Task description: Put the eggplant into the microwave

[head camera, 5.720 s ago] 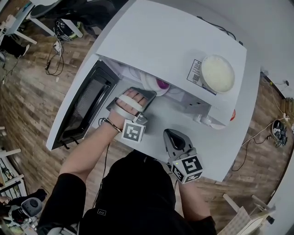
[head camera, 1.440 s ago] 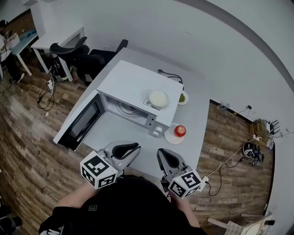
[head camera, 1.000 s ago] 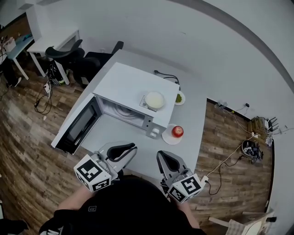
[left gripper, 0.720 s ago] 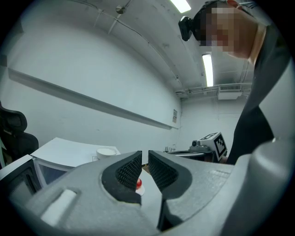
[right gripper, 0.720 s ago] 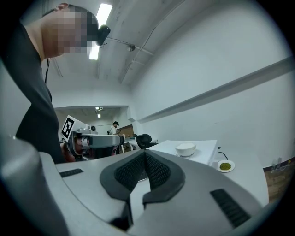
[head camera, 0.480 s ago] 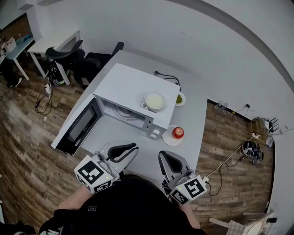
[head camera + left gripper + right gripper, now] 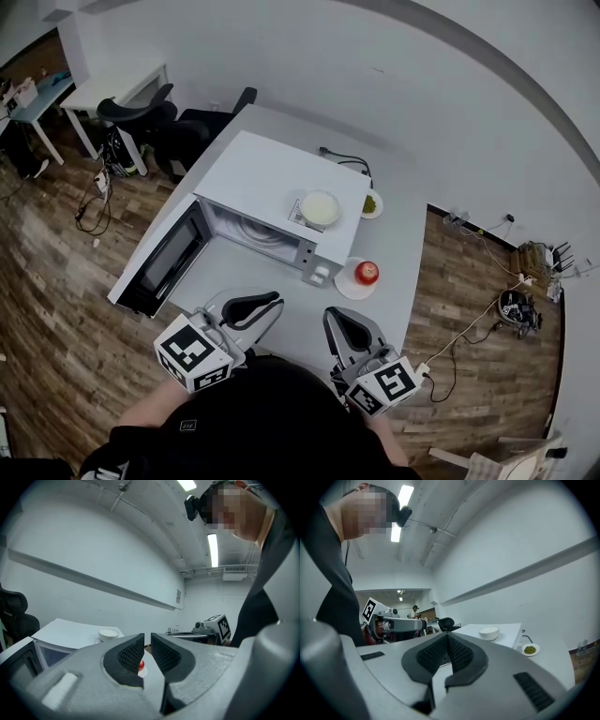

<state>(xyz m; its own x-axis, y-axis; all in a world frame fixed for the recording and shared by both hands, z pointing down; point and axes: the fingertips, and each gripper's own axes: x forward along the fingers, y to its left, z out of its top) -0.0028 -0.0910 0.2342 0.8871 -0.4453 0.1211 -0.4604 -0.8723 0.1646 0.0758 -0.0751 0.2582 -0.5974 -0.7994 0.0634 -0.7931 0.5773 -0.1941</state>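
Note:
The white microwave (image 7: 281, 178) stands on the grey table (image 7: 403, 244) with its door (image 7: 164, 262) swung open to the left. A pale round plate shows inside the cavity (image 7: 258, 228); no eggplant is visible from here. My left gripper (image 7: 272, 302) hovers level at the table's near edge, well short of the microwave. Its jaws stand a narrow gap apart with nothing between them (image 7: 147, 641). Beside it on the right, my right gripper (image 7: 339, 319) has its pads meeting at the tip (image 7: 447, 641) and holds nothing.
A white bowl (image 7: 320, 207) sits on top of the microwave. Right of the microwave are a small plate of green food (image 7: 371, 202) and a red fruit (image 7: 367, 272) on a white plate. Office chairs (image 7: 141, 103) and cables lie on the wooden floor to the left.
Since the oldest frame, both grippers have drawn back from the microwave's mouth to the table's near edge and the view has pulled away. Over the last second nothing has moved noticeably.

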